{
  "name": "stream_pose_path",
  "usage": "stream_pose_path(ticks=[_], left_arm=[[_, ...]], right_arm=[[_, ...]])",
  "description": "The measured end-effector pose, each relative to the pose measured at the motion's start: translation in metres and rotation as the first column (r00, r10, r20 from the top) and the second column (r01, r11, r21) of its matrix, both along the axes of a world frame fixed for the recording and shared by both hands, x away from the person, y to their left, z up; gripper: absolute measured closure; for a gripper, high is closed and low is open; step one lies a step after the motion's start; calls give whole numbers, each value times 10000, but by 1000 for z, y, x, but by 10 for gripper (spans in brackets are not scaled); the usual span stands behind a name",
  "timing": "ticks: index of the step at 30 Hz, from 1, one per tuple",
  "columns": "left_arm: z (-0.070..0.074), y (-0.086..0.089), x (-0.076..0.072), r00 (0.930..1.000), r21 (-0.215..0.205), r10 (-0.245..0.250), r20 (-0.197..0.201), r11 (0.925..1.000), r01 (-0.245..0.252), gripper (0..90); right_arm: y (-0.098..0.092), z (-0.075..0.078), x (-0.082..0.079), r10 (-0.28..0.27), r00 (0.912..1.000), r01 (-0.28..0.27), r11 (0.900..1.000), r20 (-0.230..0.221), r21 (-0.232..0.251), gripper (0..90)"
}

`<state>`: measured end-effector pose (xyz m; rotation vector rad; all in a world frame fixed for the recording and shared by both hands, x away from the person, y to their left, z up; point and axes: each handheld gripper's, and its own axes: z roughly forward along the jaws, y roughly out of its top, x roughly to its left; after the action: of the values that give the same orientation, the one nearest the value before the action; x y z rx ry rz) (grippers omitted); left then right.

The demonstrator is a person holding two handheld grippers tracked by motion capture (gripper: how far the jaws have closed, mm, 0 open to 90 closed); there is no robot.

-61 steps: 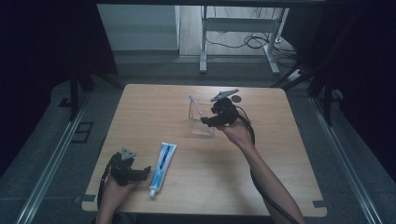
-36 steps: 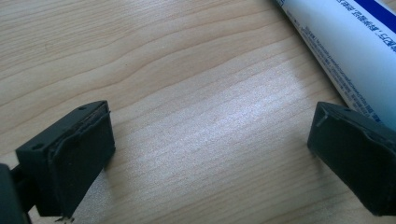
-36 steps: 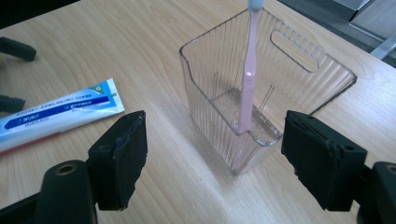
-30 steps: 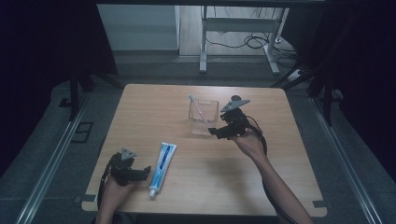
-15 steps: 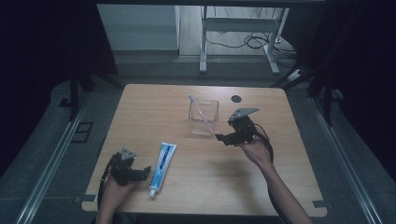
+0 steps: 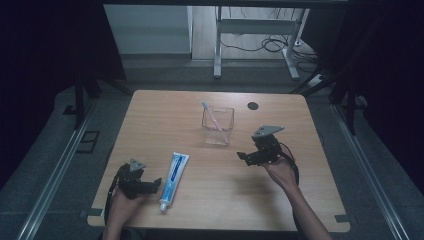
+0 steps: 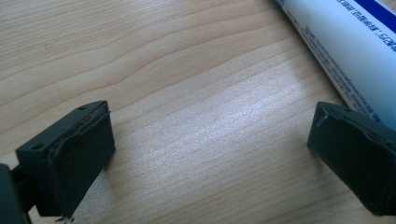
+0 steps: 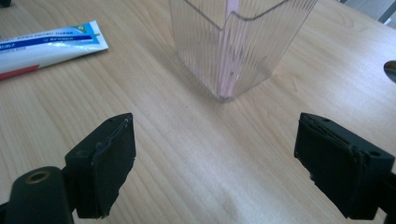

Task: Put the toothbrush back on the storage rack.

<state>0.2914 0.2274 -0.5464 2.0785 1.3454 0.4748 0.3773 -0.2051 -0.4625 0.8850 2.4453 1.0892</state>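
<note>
Toothpaste tube, white and blue plastic, lay at the table's seven o'clock just beside the empty, wide-open left gripper, while the right gripper, jaws just opened with nothing between them, hung near the ribbed clear plastic cup; next, I judged, the left must close on the tube.

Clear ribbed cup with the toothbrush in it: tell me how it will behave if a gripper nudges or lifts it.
The clear ribbed cup looks thin-walled and nearly empty, so probably light and quick to slide on the smooth table. It stands taller than wide, and the toothbrush leans against one side, so a high push may tip it. The ribs may help the pads hold.
</note>
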Motion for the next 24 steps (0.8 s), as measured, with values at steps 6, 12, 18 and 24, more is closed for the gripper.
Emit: stream_pose_path(ticks=[6,12,18,24], left_arm=[[0,0,0,10000,-13,0,5,10000,0,7],[0,0,0,10000,0,1,5,10000,-1,7],[0,0,0,10000,-18,15,14,10000,-15,6],[0,0,0,10000,-25,9,8,10000,-9,7]], right_arm=[[-4,-8,-10,-30,10000,27,9995,-95,-317,85],[-8,-15,-18,-143,9997,129,9979,-222,-638,46],[-11,-21,-23,-262,9993,243,9975,-279,-669,33],[-13,-31,-30,-219,9990,184,9957,-384,-905,25]])
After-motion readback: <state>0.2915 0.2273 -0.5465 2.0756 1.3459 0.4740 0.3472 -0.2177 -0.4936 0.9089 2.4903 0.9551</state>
